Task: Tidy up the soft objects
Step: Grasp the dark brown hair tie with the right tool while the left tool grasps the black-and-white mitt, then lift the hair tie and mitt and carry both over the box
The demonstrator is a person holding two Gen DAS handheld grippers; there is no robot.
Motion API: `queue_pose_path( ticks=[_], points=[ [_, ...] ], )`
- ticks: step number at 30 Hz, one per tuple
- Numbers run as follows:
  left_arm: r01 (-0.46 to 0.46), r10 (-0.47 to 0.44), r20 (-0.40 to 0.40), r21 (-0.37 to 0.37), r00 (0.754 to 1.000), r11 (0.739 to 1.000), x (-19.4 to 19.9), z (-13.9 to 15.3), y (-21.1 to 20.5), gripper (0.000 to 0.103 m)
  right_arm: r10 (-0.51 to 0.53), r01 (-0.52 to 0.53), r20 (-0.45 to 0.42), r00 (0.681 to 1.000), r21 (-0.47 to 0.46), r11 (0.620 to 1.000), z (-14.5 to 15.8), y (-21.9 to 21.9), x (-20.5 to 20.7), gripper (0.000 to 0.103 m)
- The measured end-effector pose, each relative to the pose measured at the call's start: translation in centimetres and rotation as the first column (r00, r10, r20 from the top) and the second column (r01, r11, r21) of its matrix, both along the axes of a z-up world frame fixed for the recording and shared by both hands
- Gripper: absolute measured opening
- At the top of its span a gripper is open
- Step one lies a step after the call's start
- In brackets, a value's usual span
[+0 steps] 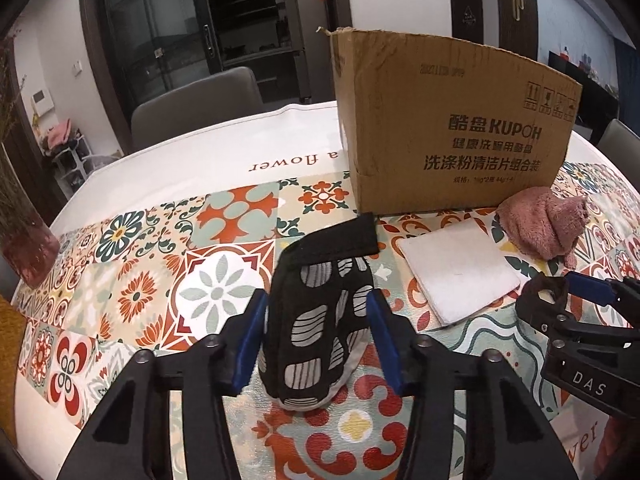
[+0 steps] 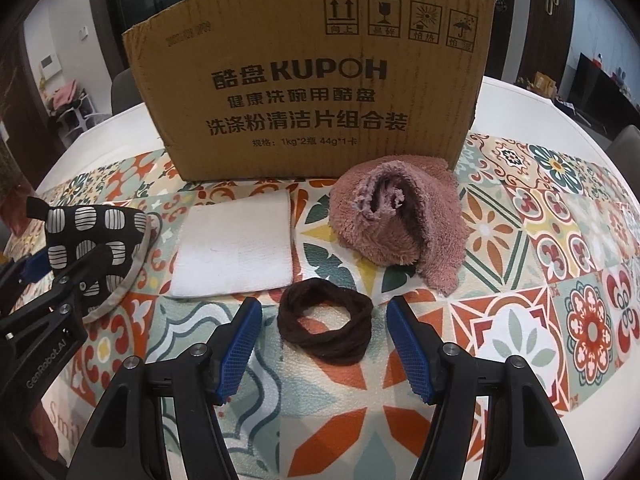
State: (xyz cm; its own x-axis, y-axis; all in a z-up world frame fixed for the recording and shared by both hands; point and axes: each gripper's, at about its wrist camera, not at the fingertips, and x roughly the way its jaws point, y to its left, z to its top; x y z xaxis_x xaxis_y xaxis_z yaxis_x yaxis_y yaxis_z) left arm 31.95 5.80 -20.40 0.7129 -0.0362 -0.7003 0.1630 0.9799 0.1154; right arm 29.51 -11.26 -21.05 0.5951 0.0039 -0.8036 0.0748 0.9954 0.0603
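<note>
Black arms of the left gripper (image 1: pixel 316 328) are reaching forward and tilting down over the tablecloth (image 1: pixel 132 280), its blue pads straddling a black patterned mitt (image 1: pixel 320 320); the left pad looks to be touching the mitt's side while the right pad is sitting just off it, so a firm pinch cannot be confirmed. From the left wrist view the mitt is lying along the twelve-to-six line, its black cuff pointing toward twelve o'clock. At two o'clock a white cloth (image 1: pixel 460 276) is lying flat, with a pink towel (image 1: pixel 540 228) bunched beyond it against the cardboard box (image 1: pixel 452 120), which is standing upright at one o'clock. The right gripper (image 2: pixel 324 336) is also angling downward, jaws spread wide on either side of a dark brown hair tie (image 2: pixel 324 324), neither pad touching it. Patterned cloth is stretching open toward nine o'clock in the left view and toward three o'clock in the right view, where the round table edge (image 2: pixel 560 108) is curving away.
</note>
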Motion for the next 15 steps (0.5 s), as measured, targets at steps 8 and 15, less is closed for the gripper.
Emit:
queue_pose_path(
  ticks=[8,15],
  points=[
    [-0.017,0.017,-0.011,-0.012,1.000,1.000,-0.4,0.2,-0.4,0.029,0.004,-0.004,-0.014,1.000,-0.015,1.000,-0.1,-0.3,0.3,0.041],
    [-0.037,0.036,-0.024,-0.045,0.999,0.998,-1.3,0.7,-0.7,0.023,0.031,-0.031,-0.020,0.999,0.016,0.999,0.2,-0.9,0.1,0.024]
  ],
)
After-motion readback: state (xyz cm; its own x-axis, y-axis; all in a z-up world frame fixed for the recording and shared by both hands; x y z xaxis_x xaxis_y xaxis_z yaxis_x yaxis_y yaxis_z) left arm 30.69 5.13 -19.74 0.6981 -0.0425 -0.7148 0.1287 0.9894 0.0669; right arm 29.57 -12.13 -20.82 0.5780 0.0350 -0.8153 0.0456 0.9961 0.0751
